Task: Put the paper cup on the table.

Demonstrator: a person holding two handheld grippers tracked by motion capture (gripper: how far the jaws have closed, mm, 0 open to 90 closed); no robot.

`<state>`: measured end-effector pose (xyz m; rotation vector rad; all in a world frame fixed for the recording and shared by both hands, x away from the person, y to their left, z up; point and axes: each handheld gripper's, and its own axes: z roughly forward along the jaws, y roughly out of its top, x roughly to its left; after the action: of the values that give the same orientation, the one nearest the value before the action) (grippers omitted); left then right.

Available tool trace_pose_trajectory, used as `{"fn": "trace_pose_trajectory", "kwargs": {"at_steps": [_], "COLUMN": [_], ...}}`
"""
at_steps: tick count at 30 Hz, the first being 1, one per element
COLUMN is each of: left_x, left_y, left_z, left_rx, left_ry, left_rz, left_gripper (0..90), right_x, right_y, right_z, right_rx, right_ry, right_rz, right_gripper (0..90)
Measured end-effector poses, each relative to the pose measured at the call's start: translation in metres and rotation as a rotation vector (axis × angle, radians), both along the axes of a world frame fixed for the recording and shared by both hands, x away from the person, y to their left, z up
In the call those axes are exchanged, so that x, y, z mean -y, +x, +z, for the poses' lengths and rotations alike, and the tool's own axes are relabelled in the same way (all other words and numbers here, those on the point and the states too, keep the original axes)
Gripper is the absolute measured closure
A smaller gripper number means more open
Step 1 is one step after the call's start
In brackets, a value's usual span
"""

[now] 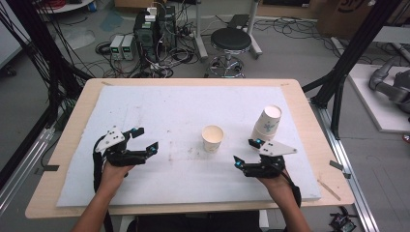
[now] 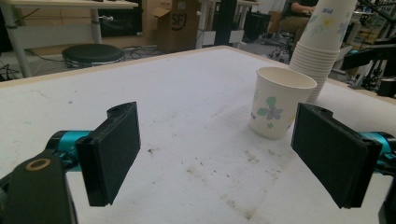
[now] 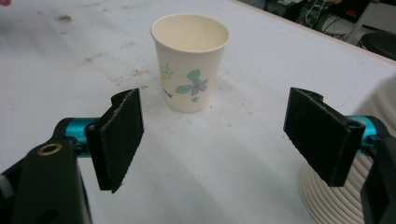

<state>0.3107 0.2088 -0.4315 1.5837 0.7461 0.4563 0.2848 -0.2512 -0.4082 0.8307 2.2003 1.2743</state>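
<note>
A single paper cup (image 1: pixel 212 137) with a flower print stands upright and empty near the middle of the white board (image 1: pixel 193 106). To its right stands an upside-down stack of paper cups (image 1: pixel 267 123). My left gripper (image 1: pixel 146 139) rests at the left of the board, open, with nothing between its jaws. It faces the single cup (image 2: pixel 280 102) and the stack (image 2: pixel 322 42) from a distance. My right gripper (image 1: pixel 245 152) is open just in front of the stack. The single cup (image 3: pixel 190 60) stands ahead of its jaws, and the stack's base (image 3: pixel 327 200) lies beside its right jaw.
The white board lies on a wooden table (image 1: pixel 72 121) with a bare margin all round. Behind the table are a black stool (image 1: pixel 231 41), power supplies (image 1: pixel 122 46) and tangled cables on the floor. Black frame posts (image 1: pixel 338 92) stand at the right.
</note>
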Motion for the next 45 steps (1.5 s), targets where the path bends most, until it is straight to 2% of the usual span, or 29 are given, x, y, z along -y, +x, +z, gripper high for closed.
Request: {"fn": "trace_pose_trajectory", "kwargs": {"at_steps": [3,9,18,21,23,30,45], "left_x": [0.000,0.000,0.003,0.004,0.004,0.002,0.004], "left_y": [-0.001,-0.001,-0.005,-0.008,-0.009,-0.010,-0.007], "left_z": [0.000,0.001,0.005,0.005,0.005,0.005,0.003], "left_rx": [0.005,0.010,0.029,0.031,0.029,0.031,0.021], "left_ry": [-0.001,0.004,0.013,0.020,0.020,0.015,0.025], "left_rz": [0.006,0.008,-0.010,-0.019,-0.022,-0.014,-0.014], "left_gripper": [15.9,16.0,16.3,16.5,16.6,16.6,16.8], "right_x": [0.013,0.035,0.052,0.053,0.052,0.044,0.045], "right_y": [-0.007,-0.016,-0.024,-0.026,-0.026,-0.024,-0.022], "right_z": [0.001,0.000,0.002,0.002,0.003,0.002,-0.001], "right_rx": [0.012,0.037,0.060,0.054,0.066,0.063,0.070], "right_ry": [0.021,0.022,0.034,0.044,0.046,0.029,0.019], "right_rz": [-0.019,-0.079,-0.131,-0.136,-0.132,-0.122,-0.116], "right_gripper": [20.4,20.4,20.5,20.5,20.5,20.5,20.5]}}
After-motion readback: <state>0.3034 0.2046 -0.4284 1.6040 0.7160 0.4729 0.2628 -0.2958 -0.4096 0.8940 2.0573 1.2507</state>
